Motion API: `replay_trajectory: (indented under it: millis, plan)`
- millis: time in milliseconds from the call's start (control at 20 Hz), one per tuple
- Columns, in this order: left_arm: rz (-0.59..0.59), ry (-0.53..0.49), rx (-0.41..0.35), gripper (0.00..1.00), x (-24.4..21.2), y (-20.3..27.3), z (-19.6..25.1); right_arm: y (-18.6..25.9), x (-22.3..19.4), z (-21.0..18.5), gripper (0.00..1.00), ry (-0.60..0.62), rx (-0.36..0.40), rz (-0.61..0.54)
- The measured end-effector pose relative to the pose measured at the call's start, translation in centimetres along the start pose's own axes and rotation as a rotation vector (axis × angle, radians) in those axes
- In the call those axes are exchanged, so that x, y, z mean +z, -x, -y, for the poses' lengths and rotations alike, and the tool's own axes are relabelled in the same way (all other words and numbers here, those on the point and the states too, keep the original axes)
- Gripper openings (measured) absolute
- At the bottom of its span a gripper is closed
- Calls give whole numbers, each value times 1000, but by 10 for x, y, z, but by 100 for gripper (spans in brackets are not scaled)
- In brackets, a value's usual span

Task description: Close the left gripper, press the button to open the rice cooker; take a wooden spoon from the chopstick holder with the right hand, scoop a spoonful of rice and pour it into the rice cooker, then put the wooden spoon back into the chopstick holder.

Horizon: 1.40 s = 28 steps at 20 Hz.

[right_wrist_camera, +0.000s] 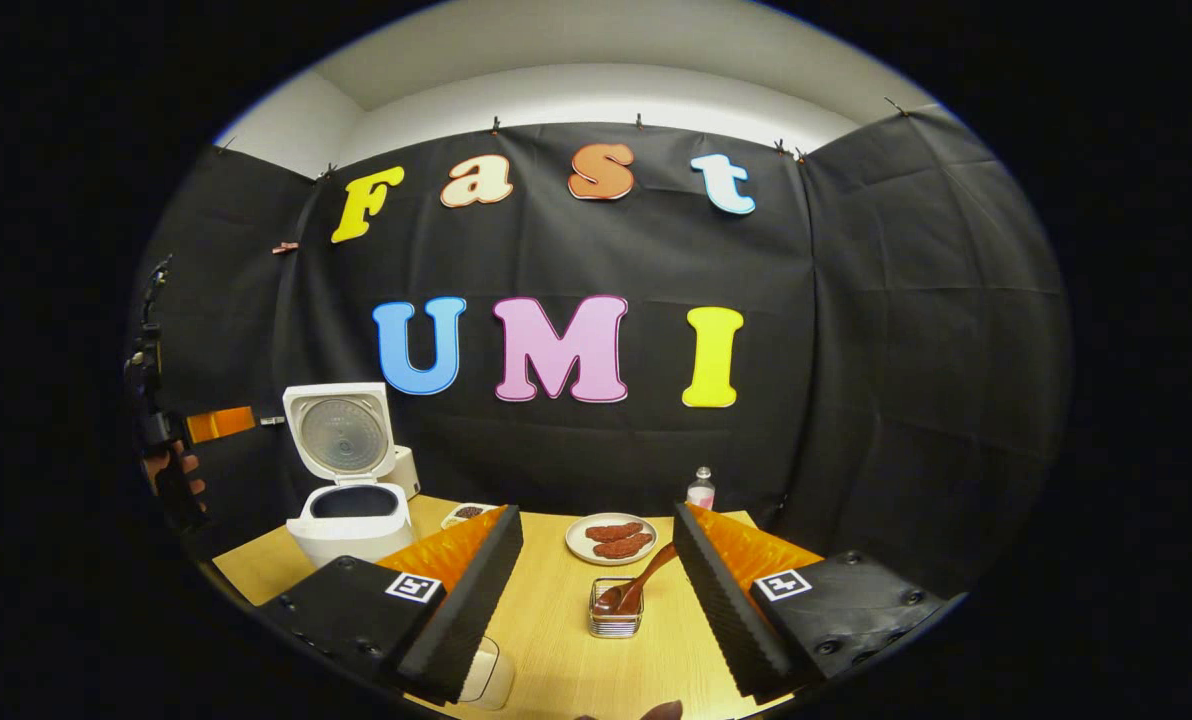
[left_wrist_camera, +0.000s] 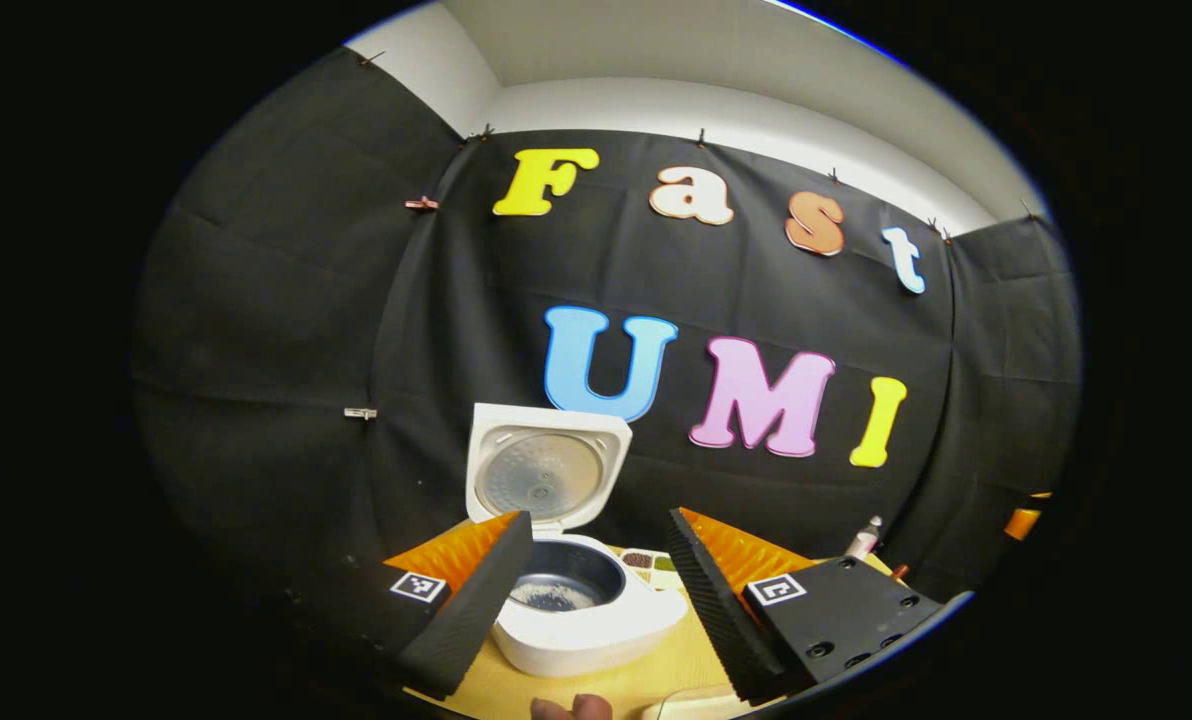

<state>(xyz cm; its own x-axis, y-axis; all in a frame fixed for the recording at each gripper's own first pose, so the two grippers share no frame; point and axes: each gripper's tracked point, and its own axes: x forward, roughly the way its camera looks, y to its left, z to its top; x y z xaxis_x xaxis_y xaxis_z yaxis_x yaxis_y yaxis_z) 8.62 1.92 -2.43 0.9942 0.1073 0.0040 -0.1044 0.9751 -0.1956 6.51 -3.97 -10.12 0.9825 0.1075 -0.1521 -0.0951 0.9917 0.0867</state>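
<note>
The white rice cooker [left_wrist_camera: 596, 630] stands with its lid [left_wrist_camera: 546, 470] raised, and some white rice lies in the dark inner pot [left_wrist_camera: 561, 590]. My left gripper [left_wrist_camera: 599, 516] hangs open just in front of it, one finger on each side of the pot. In the right gripper view the cooker [right_wrist_camera: 351, 525] is at the far left. The wooden spoon [right_wrist_camera: 641, 585] leans in the wire chopstick holder [right_wrist_camera: 616, 618] on the table. My right gripper [right_wrist_camera: 598, 518] is open and empty, short of the holder. The left gripper [right_wrist_camera: 171, 430] is held by a hand beside the cooker.
On the wooden table [right_wrist_camera: 556, 660] sit a plate of sausages [right_wrist_camera: 611, 540], a small bottle [right_wrist_camera: 699, 490] at the back, a small dish [right_wrist_camera: 466, 513] by the cooker and a white container [right_wrist_camera: 486, 675] near the front edge. Fingertips of a hand [left_wrist_camera: 571, 708] show at the bottom.
</note>
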Motion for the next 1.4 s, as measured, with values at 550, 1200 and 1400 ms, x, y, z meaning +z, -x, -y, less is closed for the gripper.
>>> replay_trajectory:
  millis: [550,1200,1400]
  plan:
    - [-117,-173,-36,94,-60,68,55,-113,-151,50,97,-225,30,-208]
    - [-180,-144,113,94,-87,97,53,-237,-251,73,89,-424,35,-266]
    - [-206,-166,179,94,-94,106,41,-251,-257,74,31,-460,14,-280]
